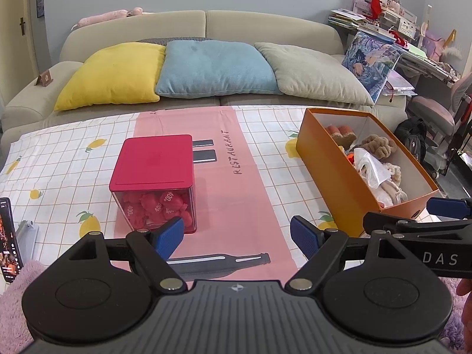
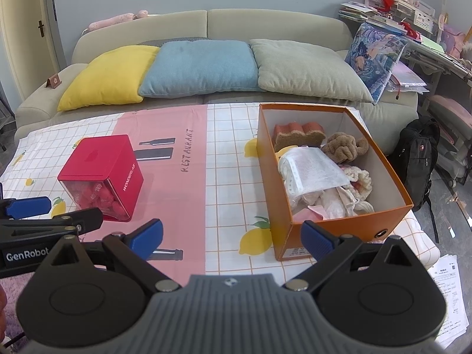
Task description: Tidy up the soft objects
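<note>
Left gripper [image 1: 236,233] jaws spread wide, nothing between the blue pads, hovering low over the near edge of the table [image 1: 259,194]. Right gripper [image 2: 231,237] likewise wide apart and empty, just beside the left one; each shows in the other's view. Tablecloth is a lemon-print grid with a pink "RESTAURANT" strip down the middle. Red-lidded clear box [image 1: 153,183] sits on the pink strip, left of centre, full of red soft pieces, lid on. Orange cardboard box [image 2: 333,218] sits on the right side of the table, well apart from the red one, open top, holding the soft objects [image 2: 321,174]: a brown plush, an orange-brown sponge-like piece at the far end, a plastic-wrapped white bundle, pale knit items. Phone [image 1: 7,239] on a stand at far left edge. Beyond the table, a beige sofa [image 1: 206,23] with yellow, blue and grey-green cushions. Black backpack [image 2: 416,156] on floor at right.
</note>
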`<state>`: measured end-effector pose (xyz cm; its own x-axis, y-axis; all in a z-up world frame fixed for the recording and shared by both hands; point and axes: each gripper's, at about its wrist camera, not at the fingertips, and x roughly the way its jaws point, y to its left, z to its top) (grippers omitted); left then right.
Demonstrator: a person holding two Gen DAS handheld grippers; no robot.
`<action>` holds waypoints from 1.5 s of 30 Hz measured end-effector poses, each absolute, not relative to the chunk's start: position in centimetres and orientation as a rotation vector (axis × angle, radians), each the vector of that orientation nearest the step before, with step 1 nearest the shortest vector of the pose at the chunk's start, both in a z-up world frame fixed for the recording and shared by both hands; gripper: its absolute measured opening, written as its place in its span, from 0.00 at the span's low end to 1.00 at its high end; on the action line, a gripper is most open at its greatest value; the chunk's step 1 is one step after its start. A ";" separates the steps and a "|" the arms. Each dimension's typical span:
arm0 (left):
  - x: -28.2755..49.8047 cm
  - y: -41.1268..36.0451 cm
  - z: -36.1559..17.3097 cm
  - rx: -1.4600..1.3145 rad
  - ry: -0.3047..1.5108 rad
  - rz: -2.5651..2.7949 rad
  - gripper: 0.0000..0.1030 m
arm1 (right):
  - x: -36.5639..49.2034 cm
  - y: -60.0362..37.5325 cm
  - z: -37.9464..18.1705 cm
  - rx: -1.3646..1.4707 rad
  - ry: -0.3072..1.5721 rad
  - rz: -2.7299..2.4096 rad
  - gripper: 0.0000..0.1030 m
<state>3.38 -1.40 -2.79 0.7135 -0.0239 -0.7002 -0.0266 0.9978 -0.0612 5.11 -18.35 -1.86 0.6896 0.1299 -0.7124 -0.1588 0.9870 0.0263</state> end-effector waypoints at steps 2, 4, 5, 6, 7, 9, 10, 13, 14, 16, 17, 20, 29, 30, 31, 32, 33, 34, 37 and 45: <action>3.4 -1.4 -2.8 -0.067 0.776 -0.001 0.93 | 5.1 -18.4 -1.9 -0.038 0.794 0.159 0.95; 3.4 -1.4 -2.8 -0.064 0.775 -0.004 0.93 | 5.1 -18.7 -1.8 -0.037 0.793 0.157 0.95; 3.4 -1.5 -2.8 -0.063 0.775 -0.005 0.93 | 5.1 -18.7 -1.8 -0.037 0.794 0.155 0.95; 3.4 -1.5 -2.8 -0.061 0.775 -0.005 0.93 | 5.1 -18.8 -1.8 -0.038 0.794 0.154 0.95; 3.4 -1.6 -2.9 -0.059 0.776 -0.005 0.93 | 5.1 -18.9 -1.7 -0.039 0.793 0.152 0.95; 3.4 -1.6 -2.8 -0.056 0.776 -0.005 0.93 | 5.1 -18.9 -1.7 -0.041 0.793 0.150 0.95; 3.4 -1.6 -2.8 -0.056 0.775 -0.005 0.93 | 5.1 -18.9 -1.7 -0.042 0.794 0.149 0.95; 3.4 -1.6 -2.8 -0.058 0.777 -0.003 0.93 | 5.1 -19.0 -1.7 -0.044 0.797 0.147 0.95; 3.5 -1.6 -2.8 -0.058 0.778 -0.002 0.93 | 5.2 -19.0 -1.7 -0.044 0.798 0.147 0.95; 3.5 -1.6 -2.8 -0.058 0.778 -0.002 0.93 | 5.2 -19.0 -1.7 -0.044 0.799 0.148 0.95; 3.5 -1.6 -2.8 -0.057 0.778 -0.002 0.93 | 5.2 -19.1 -1.8 -0.043 0.801 0.148 0.95; 3.4 -1.7 -2.8 -0.058 0.777 -0.001 0.93 | 5.3 -19.2 -1.9 -0.040 0.806 0.147 0.95; 3.5 -1.5 -2.8 -0.066 0.779 -0.002 0.93 | 5.3 -19.2 -1.9 -0.040 0.810 0.146 0.95; 3.6 -1.5 -2.9 -0.068 0.780 -0.001 0.93 | 5.3 -19.2 -1.9 -0.039 0.810 0.145 0.95; 3.6 -1.5 -2.9 -0.069 0.780 0.000 0.93 | 5.3 -19.2 -1.9 -0.039 0.810 0.145 0.95; 3.6 -1.4 -2.9 -0.069 0.780 0.000 0.93 | 5.3 -19.2 -1.9 -0.039 0.810 0.145 0.95; 3.6 -1.4 -2.9 -0.069 0.780 0.000 0.93 | 5.3 -19.2 -1.9 -0.039 0.810 0.145 0.95; 3.6 -1.4 -2.9 -0.068 0.780 0.000 0.93 | 5.3 -19.1 -1.9 -0.039 0.810 0.145 0.95; 3.6 -1.4 -2.9 -0.068 0.780 -0.001 0.93 | 5.3 -19.2 -1.9 -0.039 0.810 0.145 0.95; 3.7 -1.1 -2.9 -0.071 0.780 0.006 0.93 | 5.4 -19.2 -1.9 -0.043 0.809 0.147 0.95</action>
<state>3.71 -1.05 -2.90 0.7112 -0.0213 -0.7027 -0.0316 0.9976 -0.0622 5.39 -19.15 -1.94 0.6804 0.1148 -0.7238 -0.1476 0.9889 0.0181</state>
